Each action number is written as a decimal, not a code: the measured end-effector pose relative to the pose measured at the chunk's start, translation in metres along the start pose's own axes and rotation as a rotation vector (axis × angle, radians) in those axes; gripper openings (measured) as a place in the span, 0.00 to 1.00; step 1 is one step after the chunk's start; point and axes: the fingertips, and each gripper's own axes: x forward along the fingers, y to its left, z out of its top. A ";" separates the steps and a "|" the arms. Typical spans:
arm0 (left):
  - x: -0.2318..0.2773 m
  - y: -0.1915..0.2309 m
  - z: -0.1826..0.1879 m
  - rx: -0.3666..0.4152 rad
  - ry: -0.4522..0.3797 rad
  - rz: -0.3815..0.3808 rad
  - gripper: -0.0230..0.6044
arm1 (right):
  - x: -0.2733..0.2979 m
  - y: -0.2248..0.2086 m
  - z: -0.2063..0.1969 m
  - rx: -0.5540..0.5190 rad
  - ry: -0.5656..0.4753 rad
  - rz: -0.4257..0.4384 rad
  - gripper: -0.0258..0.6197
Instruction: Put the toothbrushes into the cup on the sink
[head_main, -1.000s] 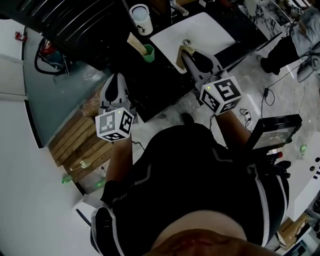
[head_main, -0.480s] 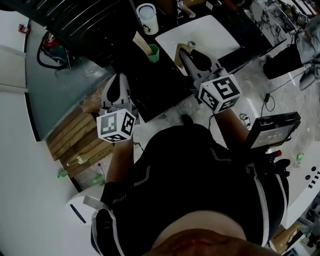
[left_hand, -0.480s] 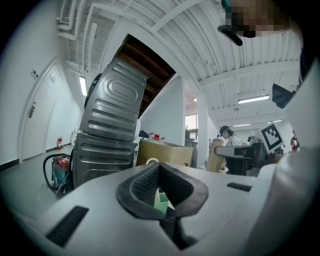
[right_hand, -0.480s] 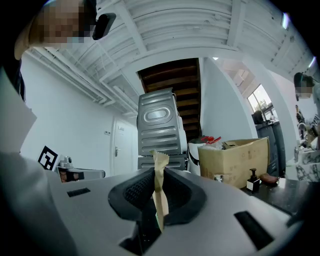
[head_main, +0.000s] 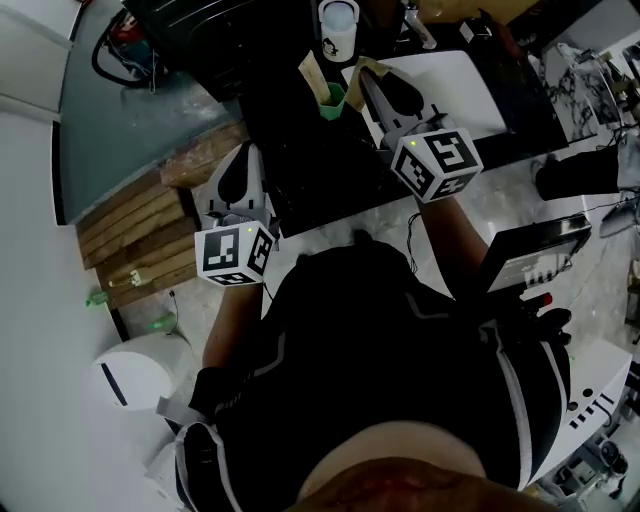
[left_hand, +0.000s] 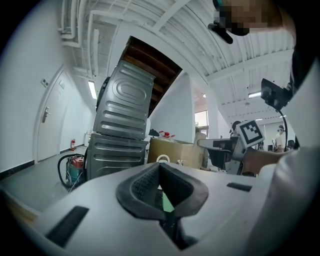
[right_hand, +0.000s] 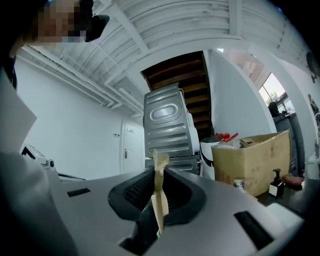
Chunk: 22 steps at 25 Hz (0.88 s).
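Looking steeply down from the head view, a dark counter (head_main: 300, 170) runs across the upper middle of the frame. A white sink (head_main: 470, 85) is set in at upper right and a wooden pallet (head_main: 140, 235) lies at left.

The green cup (head_main: 334, 98) stands on the counter just left of the sink's edge. A second wrapped toothbrush (head_main: 311, 72) already leans out of it. A white mug (head_main: 338, 22) sits close behind the cup at the top edge, so room there is tight. The counter in front of the cup looks open, though it is too dark to be sure.

The right gripper (right_hand: 159, 175) is clamped on a paper-wrapped toothbrush (right_hand: 160, 197), which stands upright between its pads. The left gripper (left_hand: 161, 172) is fully closed and holds nothing. It sits at the counter's near edge, well apart from the cup.

Compared with a second ago, the right gripper (head_main: 366, 76) has swung left from over the sink. Its tip is now just beside the cup. The left gripper (head_main: 244, 152) has barely shifted, and neither grip has changed.
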 end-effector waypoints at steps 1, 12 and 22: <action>0.000 0.001 0.000 0.001 0.002 0.010 0.05 | 0.007 -0.002 -0.002 0.001 0.003 0.008 0.13; -0.002 0.009 -0.010 -0.002 0.033 0.151 0.05 | 0.067 -0.024 -0.043 0.033 0.065 0.088 0.13; -0.001 0.009 -0.021 -0.003 0.066 0.201 0.05 | 0.079 -0.032 -0.082 0.067 0.121 0.098 0.13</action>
